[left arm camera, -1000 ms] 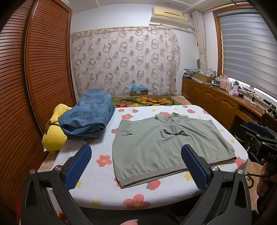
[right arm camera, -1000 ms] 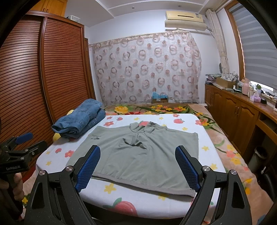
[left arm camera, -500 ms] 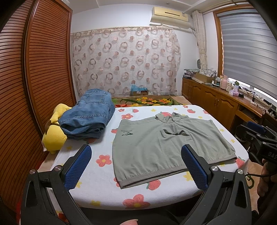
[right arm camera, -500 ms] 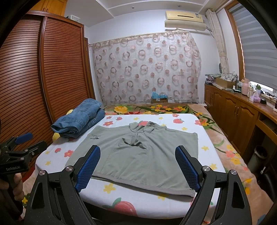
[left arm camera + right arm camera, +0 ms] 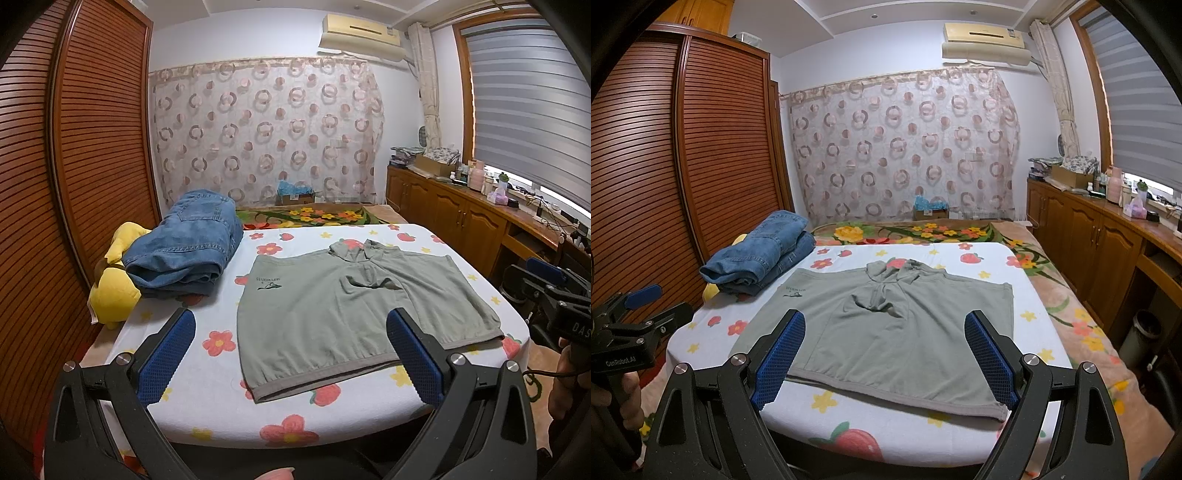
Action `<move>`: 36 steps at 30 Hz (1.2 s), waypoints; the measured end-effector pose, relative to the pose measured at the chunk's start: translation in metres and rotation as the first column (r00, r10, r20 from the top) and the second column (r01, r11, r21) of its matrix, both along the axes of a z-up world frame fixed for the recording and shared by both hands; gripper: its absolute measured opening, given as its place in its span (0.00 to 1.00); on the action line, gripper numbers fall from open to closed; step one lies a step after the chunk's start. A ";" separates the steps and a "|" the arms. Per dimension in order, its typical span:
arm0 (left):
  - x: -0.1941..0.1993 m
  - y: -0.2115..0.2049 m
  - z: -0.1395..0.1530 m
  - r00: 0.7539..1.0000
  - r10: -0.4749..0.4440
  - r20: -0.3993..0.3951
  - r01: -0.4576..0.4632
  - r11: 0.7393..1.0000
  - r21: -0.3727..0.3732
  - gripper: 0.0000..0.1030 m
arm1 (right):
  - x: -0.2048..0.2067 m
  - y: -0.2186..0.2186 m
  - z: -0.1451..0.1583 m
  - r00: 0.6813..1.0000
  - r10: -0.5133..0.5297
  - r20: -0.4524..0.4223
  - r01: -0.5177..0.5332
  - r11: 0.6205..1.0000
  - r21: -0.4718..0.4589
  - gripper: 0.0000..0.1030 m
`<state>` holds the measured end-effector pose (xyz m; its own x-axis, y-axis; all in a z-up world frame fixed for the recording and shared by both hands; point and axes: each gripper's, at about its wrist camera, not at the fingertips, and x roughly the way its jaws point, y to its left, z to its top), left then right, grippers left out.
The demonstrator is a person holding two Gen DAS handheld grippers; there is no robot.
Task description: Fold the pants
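My left gripper (image 5: 290,354) was a black frame of two angled arms, each tipped with a blue dimpled pad (image 5: 166,358) and pinned by silver round-headed screws. My right gripper (image 5: 884,356) was built the same, its blue pads (image 5: 988,360) at three o'clock and nine o'clock of its view. Seen from the right camera, the left unit's body carried white "GenRobot.AI" lettering at eight o'clock, with bare skin on the hand (image 5: 626,393) below it.
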<state>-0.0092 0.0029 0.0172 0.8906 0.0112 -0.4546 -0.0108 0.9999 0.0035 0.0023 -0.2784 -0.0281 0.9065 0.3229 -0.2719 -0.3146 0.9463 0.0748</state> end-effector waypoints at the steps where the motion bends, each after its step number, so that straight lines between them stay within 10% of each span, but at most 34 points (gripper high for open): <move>1: -0.001 0.000 0.001 1.000 -0.001 0.000 0.001 1.000 0.000 1.00 | 0.000 0.000 0.000 1.000 0.001 -0.001 -0.001 1.000 0.001 0.87; 36: 0.005 -0.010 -0.001 0.999 0.001 -0.042 -0.001 1.000 -0.007 1.00 | 0.002 -0.006 -0.003 1.000 -0.005 -0.028 0.005 1.000 -0.001 0.87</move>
<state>-0.0037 -0.0067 0.0160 0.8709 0.0088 -0.4913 -0.0117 0.9999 -0.0030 0.0045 -0.2840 -0.0312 0.9002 0.3181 -0.2975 -0.3077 0.9479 0.0824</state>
